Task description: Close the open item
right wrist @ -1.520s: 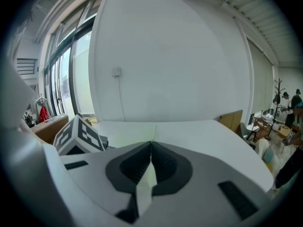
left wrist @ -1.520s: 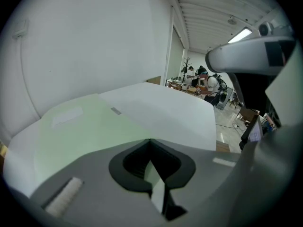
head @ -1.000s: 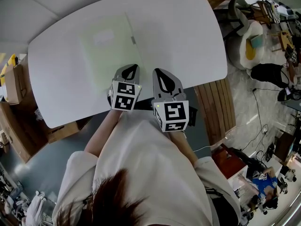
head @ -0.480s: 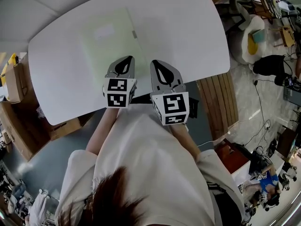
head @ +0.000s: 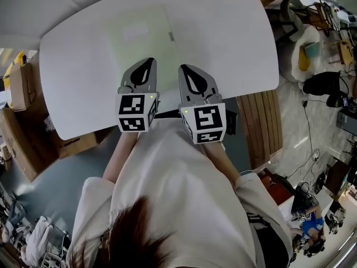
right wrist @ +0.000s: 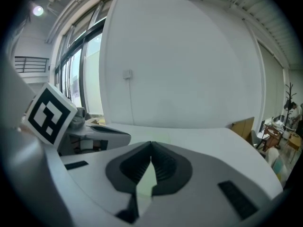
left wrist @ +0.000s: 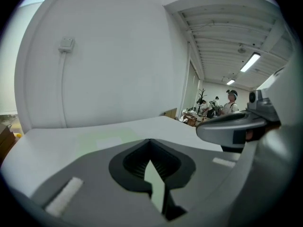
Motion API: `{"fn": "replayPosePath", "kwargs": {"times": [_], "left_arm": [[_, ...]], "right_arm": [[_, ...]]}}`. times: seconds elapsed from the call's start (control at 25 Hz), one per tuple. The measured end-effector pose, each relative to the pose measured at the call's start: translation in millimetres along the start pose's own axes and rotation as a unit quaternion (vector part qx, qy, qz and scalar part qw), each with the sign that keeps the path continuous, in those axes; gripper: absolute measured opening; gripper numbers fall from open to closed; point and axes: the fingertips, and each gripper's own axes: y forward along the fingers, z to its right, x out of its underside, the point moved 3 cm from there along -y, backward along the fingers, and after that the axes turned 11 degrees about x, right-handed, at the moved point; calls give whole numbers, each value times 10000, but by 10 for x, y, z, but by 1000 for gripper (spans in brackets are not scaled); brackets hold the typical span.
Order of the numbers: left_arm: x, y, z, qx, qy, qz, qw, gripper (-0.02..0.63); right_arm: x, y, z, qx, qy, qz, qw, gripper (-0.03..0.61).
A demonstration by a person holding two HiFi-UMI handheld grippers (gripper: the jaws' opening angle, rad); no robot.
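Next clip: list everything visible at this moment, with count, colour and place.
table: one, white, upper middle of the head view
folder: one, pale green, lying flat on the table ahead of the grippers
tab: one, grey, at the folder's right edge
cardboard boxes: several, brown, on the floor left of the table
slatted seat: one, brown wood, by the table's right near corner
armchair: one, white, on the floor to the right
left gripper: one, grey, jaws together, empty, above the table's near side
right gripper: one, grey, jaws together, empty, beside the left
shirt: one, white, on the person
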Motion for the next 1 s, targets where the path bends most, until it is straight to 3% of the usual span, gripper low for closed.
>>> {"fn": "replayPosePath", "kwargs": {"times": [0.36,0.64,1.0], "left_arm": [[-422,-494,-155,-286,155,868,9957,8],[-685,-985,-253,-483,396,1610,9850,8],[-682,-1568,-367,-585,87,2326,9708,8]], "right_arm": [[-144,82,-235,-156,-150,121,9997,9],[-303,122,-401,-161,-262,238,9992,9],[-363,72,-642,-69,-343,255,9991,9]]}}
